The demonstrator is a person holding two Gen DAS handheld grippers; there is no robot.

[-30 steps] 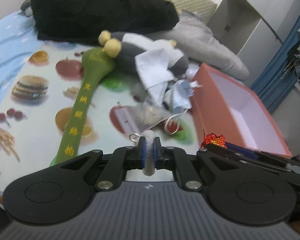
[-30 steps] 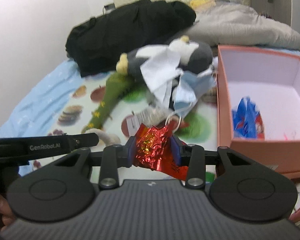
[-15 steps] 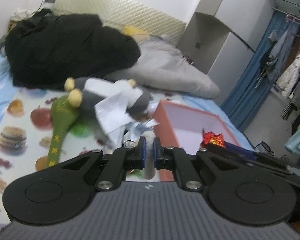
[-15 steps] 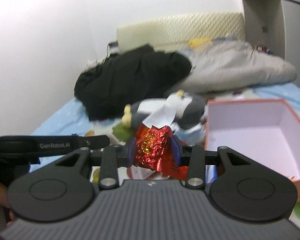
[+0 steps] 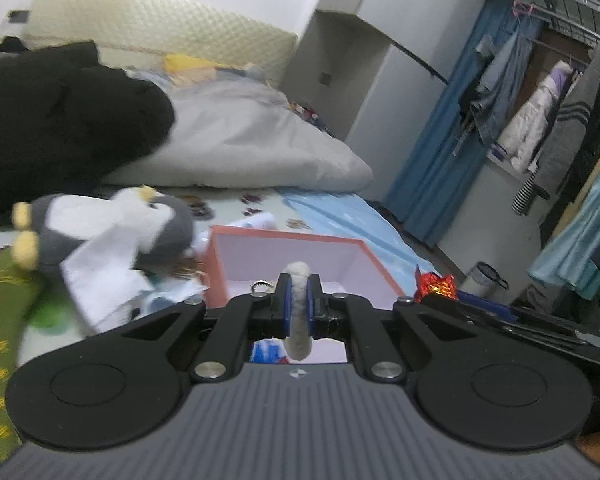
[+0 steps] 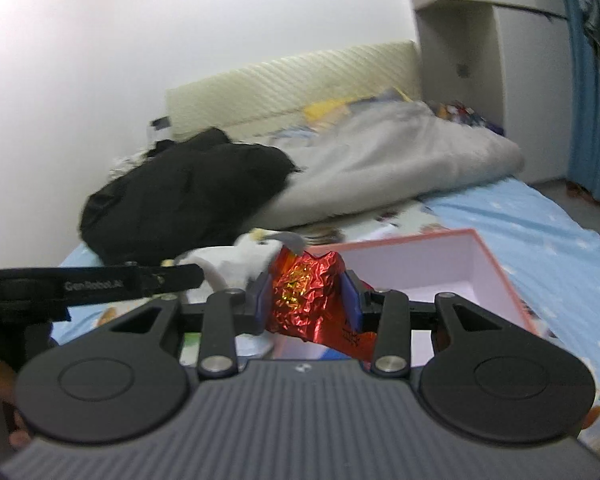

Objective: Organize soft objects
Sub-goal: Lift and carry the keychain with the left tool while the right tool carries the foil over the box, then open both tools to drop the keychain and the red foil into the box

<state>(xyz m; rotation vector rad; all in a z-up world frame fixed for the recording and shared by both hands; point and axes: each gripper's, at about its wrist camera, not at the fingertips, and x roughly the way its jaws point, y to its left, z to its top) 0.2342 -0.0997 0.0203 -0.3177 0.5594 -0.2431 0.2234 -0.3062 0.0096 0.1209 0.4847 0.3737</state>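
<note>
A crinkled, glossy red foil wrapper (image 6: 306, 298) is pinched between smooth blue pads on matt black plastic fingers (image 6: 260, 300). A fuzzy white plush ring (image 5: 298, 312) is clamped likewise, a small shiny metal loop (image 5: 260, 286) seen beside it. The pink box (image 5: 216, 264) looks like smooth matt cardboard, and the penguin toy (image 5: 116, 224) is made of soft plush.

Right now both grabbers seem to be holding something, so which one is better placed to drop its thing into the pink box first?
Probably the left gripper. Its white fluffy strip sits centred before the pink box. The right gripper, clamping the red foil wrapper, has the box more to its right.
</note>
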